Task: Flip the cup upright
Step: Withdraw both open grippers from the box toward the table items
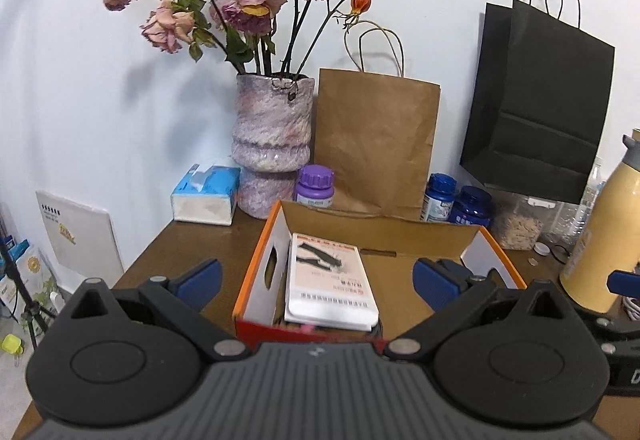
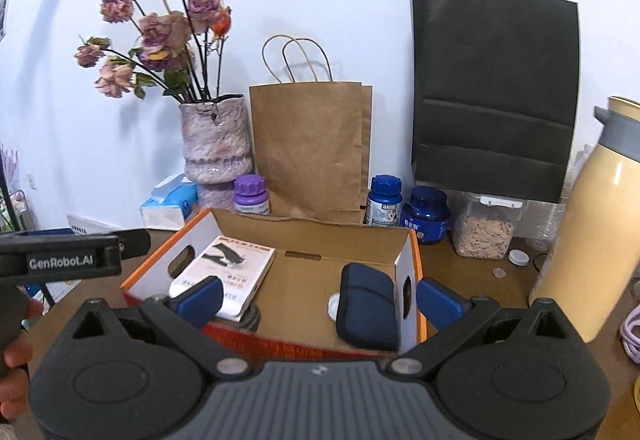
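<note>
Tongs over an open box (image 2: 416, 252) on a crowded table (image 1: 192, 240). Left tongs (image 1: 318, 280) and right tongs (image 2: 320, 298) both stand with jaws spread wide and nothing between the pads.

Hazards, as judged from here:
- Wrong target — no cup can be told for certain in either view, so a grasp begun now may close on another item.
- Snagging — in the right wrist view one pad appears to sit outside the box's right wall and the other inside; a descent on that line would likely strike the wall or drag the box.
- Collision — the flask (image 2: 592, 224) stands near the right tongs, and a wide swing could tip it.

Position of the cup: not identified. Candidates are a small white round object (image 2: 333, 306) touching the left edge of the pouch (image 2: 366, 304) in the box, below and between the right tongs' pads, and a dark round shape (image 2: 252, 316) partly hidden under the booklet (image 2: 228, 272). Which, if either, is the cup cannot be told.
</note>
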### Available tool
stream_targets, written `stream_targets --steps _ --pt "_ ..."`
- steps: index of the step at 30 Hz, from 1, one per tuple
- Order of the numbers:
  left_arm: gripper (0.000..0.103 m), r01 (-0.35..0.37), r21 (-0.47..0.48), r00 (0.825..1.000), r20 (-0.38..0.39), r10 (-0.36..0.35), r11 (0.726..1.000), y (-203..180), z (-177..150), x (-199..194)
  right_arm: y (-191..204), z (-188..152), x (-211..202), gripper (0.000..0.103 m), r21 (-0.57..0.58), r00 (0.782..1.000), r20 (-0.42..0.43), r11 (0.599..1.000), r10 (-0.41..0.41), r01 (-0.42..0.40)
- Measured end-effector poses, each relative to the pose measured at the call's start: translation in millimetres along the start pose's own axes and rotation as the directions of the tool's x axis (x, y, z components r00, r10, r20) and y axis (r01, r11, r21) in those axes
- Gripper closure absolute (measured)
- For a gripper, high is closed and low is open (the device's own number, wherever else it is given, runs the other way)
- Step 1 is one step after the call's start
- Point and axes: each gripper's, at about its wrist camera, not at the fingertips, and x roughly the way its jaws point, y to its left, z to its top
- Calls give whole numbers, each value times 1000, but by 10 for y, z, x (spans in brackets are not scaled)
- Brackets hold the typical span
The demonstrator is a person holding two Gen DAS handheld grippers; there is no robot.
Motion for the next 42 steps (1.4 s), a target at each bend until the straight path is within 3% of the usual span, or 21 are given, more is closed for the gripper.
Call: stream_targets --steps 21,38,42 --pt "0 4 33 999 -44 -3 999 4 -717 -949 29 -951 -1140 0 -49 1000 21 999 -4 5" --pt "0 50 60 993 -108 -43 997 46 -1464 -1374 68 -1754 -1519 0 -84 999 -39 996 20 -23" --pt "0 43 44 991 -129 -37 998 120 -1594 -1402 82 -1926 -1549 7 -104 999 -47 994 25 -30"
